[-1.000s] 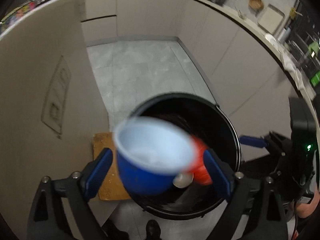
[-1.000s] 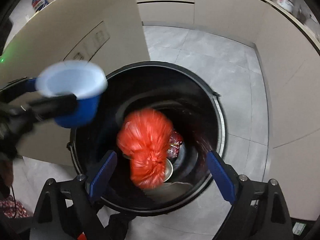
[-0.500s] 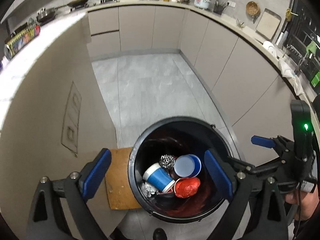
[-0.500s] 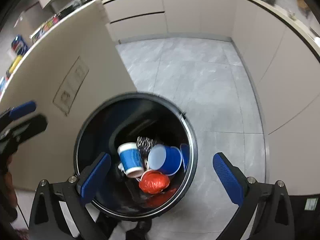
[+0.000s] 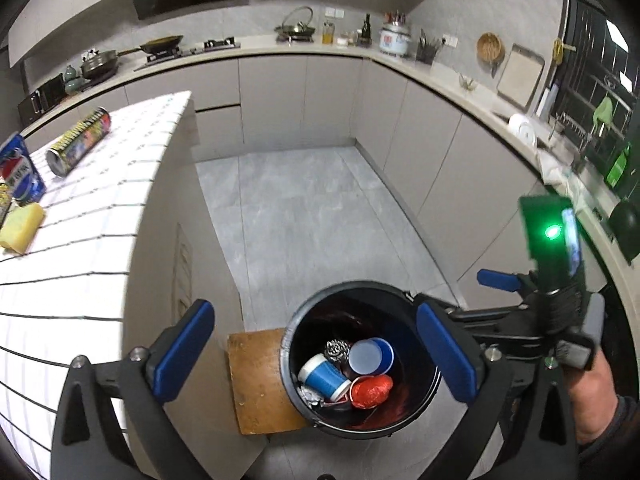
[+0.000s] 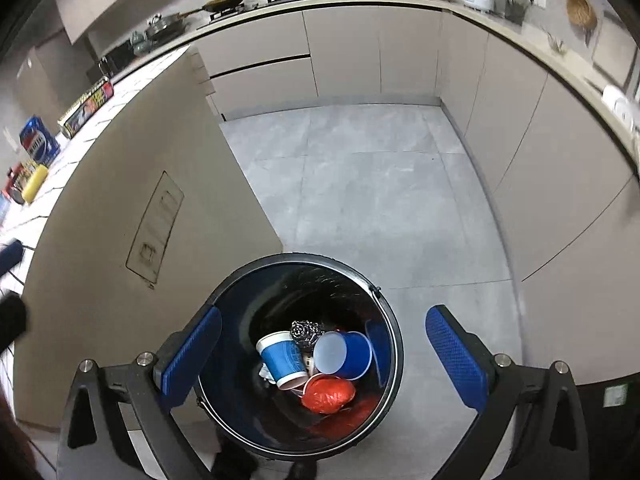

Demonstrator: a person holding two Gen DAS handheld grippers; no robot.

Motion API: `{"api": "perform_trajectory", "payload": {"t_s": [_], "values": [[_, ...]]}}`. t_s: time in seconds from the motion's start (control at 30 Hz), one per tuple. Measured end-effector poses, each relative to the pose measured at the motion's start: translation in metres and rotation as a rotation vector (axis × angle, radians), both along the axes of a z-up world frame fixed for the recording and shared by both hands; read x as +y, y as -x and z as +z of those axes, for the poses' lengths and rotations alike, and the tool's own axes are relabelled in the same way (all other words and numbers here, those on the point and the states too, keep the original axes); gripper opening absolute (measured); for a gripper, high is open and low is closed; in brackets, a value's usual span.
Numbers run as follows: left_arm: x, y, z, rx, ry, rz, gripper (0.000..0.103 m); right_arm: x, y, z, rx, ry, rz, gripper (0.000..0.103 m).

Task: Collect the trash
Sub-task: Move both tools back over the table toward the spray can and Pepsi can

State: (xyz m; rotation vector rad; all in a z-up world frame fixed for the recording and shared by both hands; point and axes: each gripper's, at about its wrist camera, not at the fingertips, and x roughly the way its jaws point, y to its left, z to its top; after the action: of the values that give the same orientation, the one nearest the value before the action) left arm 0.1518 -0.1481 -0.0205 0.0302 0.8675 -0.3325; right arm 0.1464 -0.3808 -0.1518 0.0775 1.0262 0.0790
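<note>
1. Left wrist view: the left gripper [image 5: 314, 354] hangs above the black trash bin [image 5: 424, 396] on the floor. Its fingers [image 5: 182, 350] are spreading apart and nothing is between them.
2. Inside the bin lie two blue cups [image 5: 322, 376], a red crumpled bag [image 5: 372, 390] and a metal scourer [image 5: 337, 350]. So this trash is already collected.
3. More trash waits on the white tiled worktop [image 5: 100, 208]: a snack tube [image 5: 78, 142], a blue bag [image 5: 18, 170] and a yellow sponge [image 5: 20, 226].
4. I judge that the step in hand is to go back to the worktop. It is better to lift clear of the bin rim first, then turn to the worktop with the fingers wide.
5. The blue bag shows a red, white and blue round logo like Pepsi. The print on the tube is too small to read.
6. Right wrist view: the right gripper [image 6: 324, 354] is also above the bin, its fingers [image 6: 456, 358] wide apart and empty. The same cups and red bag lie below it.
7. Here the blue bag again shows the round logo, but I can read no letters.
</note>
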Motion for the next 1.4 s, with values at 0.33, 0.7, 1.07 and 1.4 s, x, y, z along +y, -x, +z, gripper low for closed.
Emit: {"api": "perform_trajectory", "payload": {"t_s": [0.33,0.7,1.07,1.4], "values": [[0.093,-0.002,0.027,-0.082,0.055,0.143,0.102,0.064,-0.017,0.05,-0.109,-0.032,0.079,0.103],[0.243,-0.012,0.022,-0.094,0.001,0.415,0.102,0.193,-0.047,0.094,-0.208,-0.061,0.237,0.103],[0.36,-0.035,0.003,-0.08,-0.007,0.574,0.101,0.312,-0.074,0.115,-0.248,-0.095,0.339,0.103],[0.426,-0.104,-0.003,-0.066,0.054,0.578,0.097,0.414,-0.117,0.132,-0.286,-0.122,0.4,0.098]]}}
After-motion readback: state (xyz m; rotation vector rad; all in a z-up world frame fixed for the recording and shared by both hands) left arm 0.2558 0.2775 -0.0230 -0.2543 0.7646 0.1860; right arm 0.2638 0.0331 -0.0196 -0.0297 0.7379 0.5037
